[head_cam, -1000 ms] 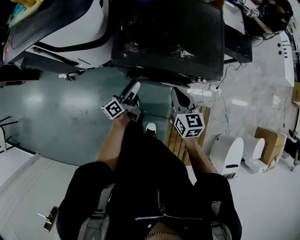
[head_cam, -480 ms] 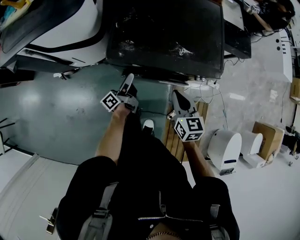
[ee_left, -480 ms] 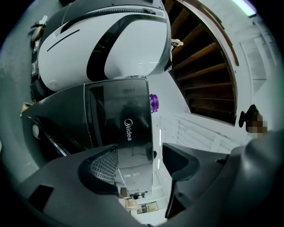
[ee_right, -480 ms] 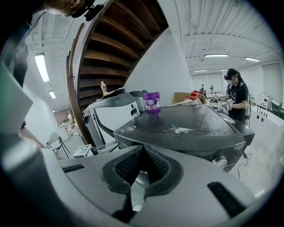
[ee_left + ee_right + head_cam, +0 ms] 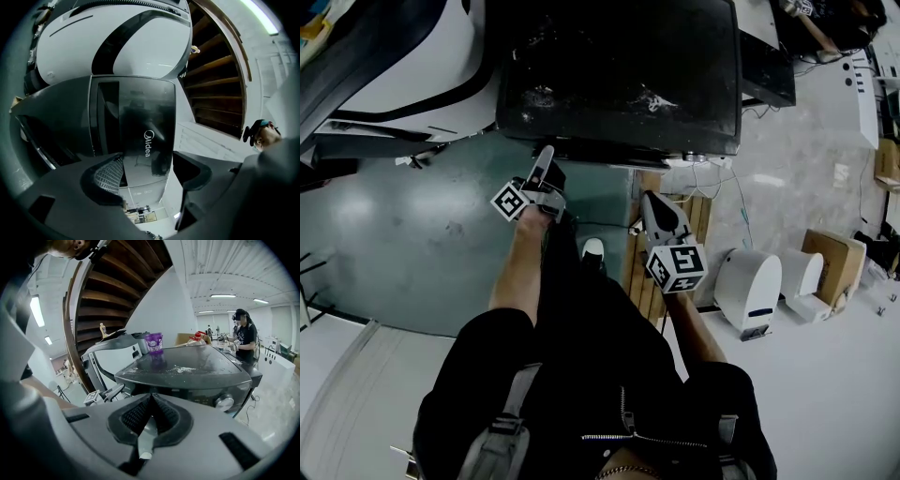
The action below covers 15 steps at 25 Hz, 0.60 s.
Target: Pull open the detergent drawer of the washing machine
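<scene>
The dark grey washing machine (image 5: 619, 66) stands in front of me, its top dusted with white powder. My left gripper (image 5: 546, 155) is at its front left corner. In the left gripper view the glossy drawer front with the Midea logo (image 5: 149, 138) fills the gap ahead of the left gripper (image 5: 150, 177). Its jaws are opening and the pads (image 5: 107, 177) touch nothing. My right gripper (image 5: 649, 199) hangs lower and to the right, shut with nothing in it (image 5: 149, 417). From it I see the machine's knob (image 5: 225, 401) and a purple cup (image 5: 153, 342) on top.
A white and black machine (image 5: 394, 56) stands at the left. A wooden pallet (image 5: 652, 272), two white rounded units (image 5: 748, 286), a cardboard box (image 5: 836, 258) and cables (image 5: 712, 169) lie at the right. A person (image 5: 243, 336) stands behind the washer, and wooden stairs (image 5: 108, 296) rise above.
My left gripper has moved forward to the washer's front left corner and rolled a little. The right gripper has drifted slightly and stays shut.
</scene>
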### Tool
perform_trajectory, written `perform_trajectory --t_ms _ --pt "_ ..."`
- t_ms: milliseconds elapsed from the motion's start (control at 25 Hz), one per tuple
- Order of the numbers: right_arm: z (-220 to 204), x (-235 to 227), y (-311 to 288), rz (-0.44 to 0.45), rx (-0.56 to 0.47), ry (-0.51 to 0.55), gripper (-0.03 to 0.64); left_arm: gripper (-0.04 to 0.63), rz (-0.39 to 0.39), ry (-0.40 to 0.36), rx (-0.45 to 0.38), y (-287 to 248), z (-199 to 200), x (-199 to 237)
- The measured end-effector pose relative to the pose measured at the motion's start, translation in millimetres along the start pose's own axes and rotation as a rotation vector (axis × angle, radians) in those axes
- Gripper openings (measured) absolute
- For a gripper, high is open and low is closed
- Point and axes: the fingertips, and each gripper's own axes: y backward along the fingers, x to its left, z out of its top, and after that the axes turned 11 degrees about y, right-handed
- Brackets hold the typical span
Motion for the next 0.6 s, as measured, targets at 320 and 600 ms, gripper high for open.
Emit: perform_trajectory --t_ms 320,600 --pt "-18.9 -0.8 2.2 -0.015 0.046 -0.018 0.008 0.331 -0.047 0.012 0.066 -6.6 -3.9 8.7" --pt "-25.5 -0.6 4.3 -0.025 0.063 -0.025 0.008 0.333 -0.124 0.014 0.074 -21.9 0.8 4.0"
